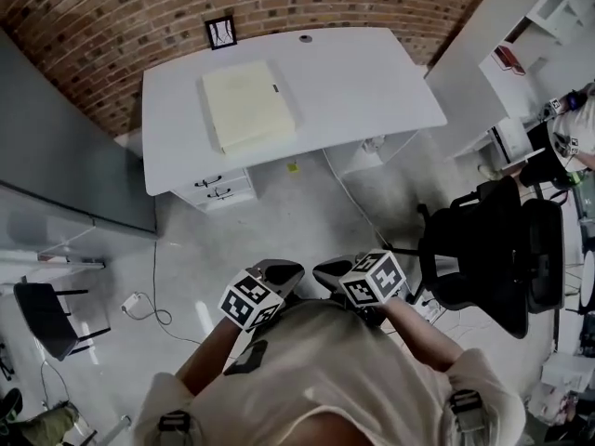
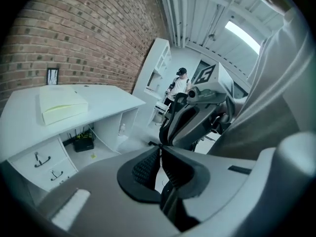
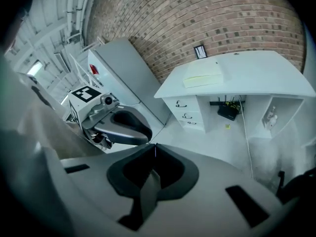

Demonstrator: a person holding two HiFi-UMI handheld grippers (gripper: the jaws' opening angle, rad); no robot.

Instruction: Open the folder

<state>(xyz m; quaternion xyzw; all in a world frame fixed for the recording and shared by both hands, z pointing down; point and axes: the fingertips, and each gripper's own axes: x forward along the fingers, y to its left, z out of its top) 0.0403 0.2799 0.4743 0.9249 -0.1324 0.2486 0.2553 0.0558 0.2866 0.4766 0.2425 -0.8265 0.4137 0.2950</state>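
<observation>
Nearest, the wearer's shirt covers both hands and the rear of each tool, so only the marker cubes and forward parts show. The left gripper and right gripper are held side by side over the floor, each with jaws clenched on nothing. To the right stands a black chair, its base partly hidden. Farther off, well apart from both grippers, the pale yellow folder lies flat and closed on the left part of the white worktop. Its small dark edge mark is too tiny to read. At far right, a person is cut off by the frame edge.
</observation>
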